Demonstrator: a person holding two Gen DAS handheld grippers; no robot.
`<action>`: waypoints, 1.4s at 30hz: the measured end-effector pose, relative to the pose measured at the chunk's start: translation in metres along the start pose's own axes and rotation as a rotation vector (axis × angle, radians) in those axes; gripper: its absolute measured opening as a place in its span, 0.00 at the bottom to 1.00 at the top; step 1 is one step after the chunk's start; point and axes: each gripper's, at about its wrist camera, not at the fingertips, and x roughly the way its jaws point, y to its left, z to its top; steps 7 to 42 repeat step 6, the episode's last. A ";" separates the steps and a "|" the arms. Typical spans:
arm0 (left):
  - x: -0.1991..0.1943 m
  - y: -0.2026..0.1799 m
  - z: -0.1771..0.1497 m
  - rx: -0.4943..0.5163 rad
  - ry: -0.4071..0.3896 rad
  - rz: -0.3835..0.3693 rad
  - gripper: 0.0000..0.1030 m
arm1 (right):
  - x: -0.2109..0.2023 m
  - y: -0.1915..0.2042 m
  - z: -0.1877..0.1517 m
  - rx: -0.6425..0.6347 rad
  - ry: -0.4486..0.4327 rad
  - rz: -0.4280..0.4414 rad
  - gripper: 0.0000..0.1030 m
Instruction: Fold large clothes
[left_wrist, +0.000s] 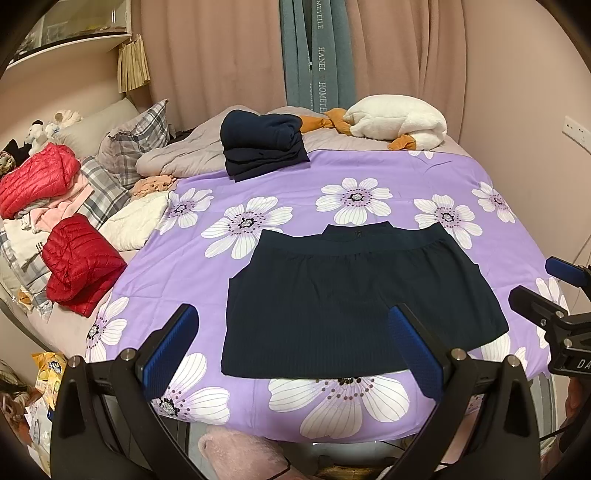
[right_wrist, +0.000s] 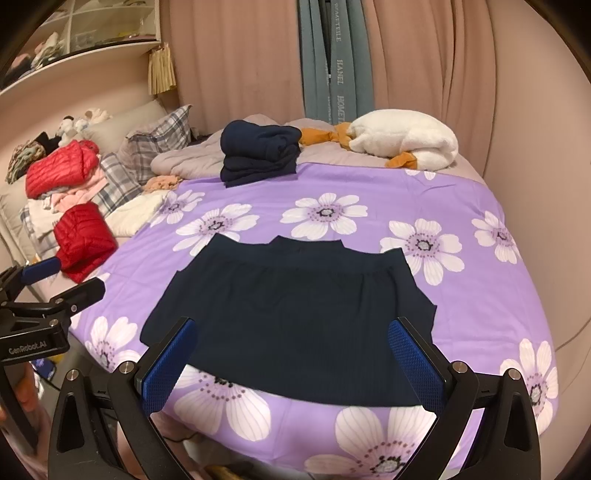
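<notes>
A red jacket (left_wrist: 83, 264) lies at the left, then the left gripper (left_wrist: 293, 345) and right gripper (right_wrist: 291, 354) hover spread wide and empty over the dark garment (left_wrist: 354, 302) flat on the purple bedsheet (left_wrist: 461, 177).

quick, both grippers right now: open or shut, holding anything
Left gripper: open, holding nothing, above the near edge of the dark garment.
Right gripper: open, holding nothing, above the same garment.

dark garment (left_wrist: 354, 302) near corner behind gripper finger (left_wrist: 413, 350), shelf contents (right_wrist: 92, 29) blurred
</notes>
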 end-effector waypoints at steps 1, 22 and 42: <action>0.000 0.000 0.000 0.001 0.001 -0.001 1.00 | 0.000 0.000 0.000 0.000 0.000 0.001 0.99; -0.001 -0.002 0.001 0.004 0.002 -0.003 1.00 | 0.000 0.000 0.000 -0.001 0.001 0.001 0.99; -0.001 -0.002 0.001 0.004 0.002 -0.003 1.00 | 0.000 0.000 0.000 -0.001 0.001 0.001 0.99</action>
